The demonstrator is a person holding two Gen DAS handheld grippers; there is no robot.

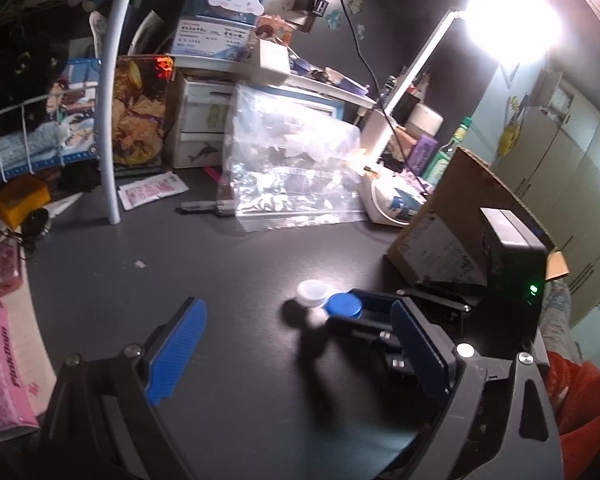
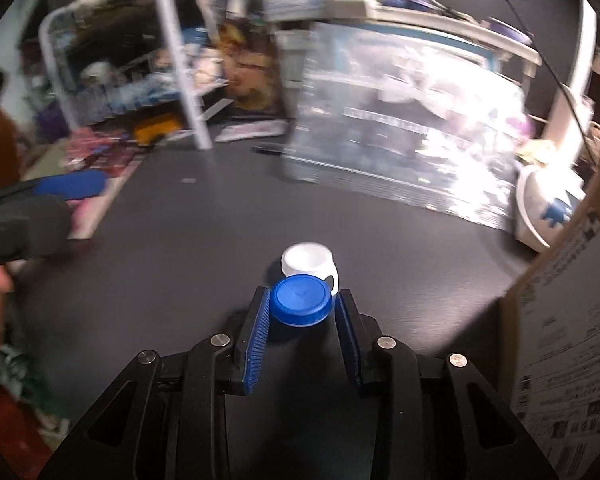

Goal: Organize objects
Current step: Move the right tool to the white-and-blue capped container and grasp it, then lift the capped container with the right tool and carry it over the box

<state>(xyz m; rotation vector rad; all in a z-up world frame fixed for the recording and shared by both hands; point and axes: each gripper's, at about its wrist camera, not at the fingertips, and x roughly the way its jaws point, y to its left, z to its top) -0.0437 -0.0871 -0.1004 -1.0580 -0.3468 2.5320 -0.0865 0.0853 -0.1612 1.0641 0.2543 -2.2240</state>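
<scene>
Jaws: our right gripper (image 2: pixel 302 312) clamps blue cap (image 2: pixel 301 300) | white cup (image 2: pixel 307 260) just beyond | left gripper (image 1: pixel 296 352) spread wide, empty

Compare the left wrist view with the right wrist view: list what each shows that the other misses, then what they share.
Only the left wrist view shows the glaring lamp, the green bottle and the left gripper from behind, jaws wide with nothing between them. Only the right wrist view shows both pads of the right gripper flanking the blue cap. Both show the blue cap, the white cup, the plastic bags, the cardboard box and the black desk.
</scene>
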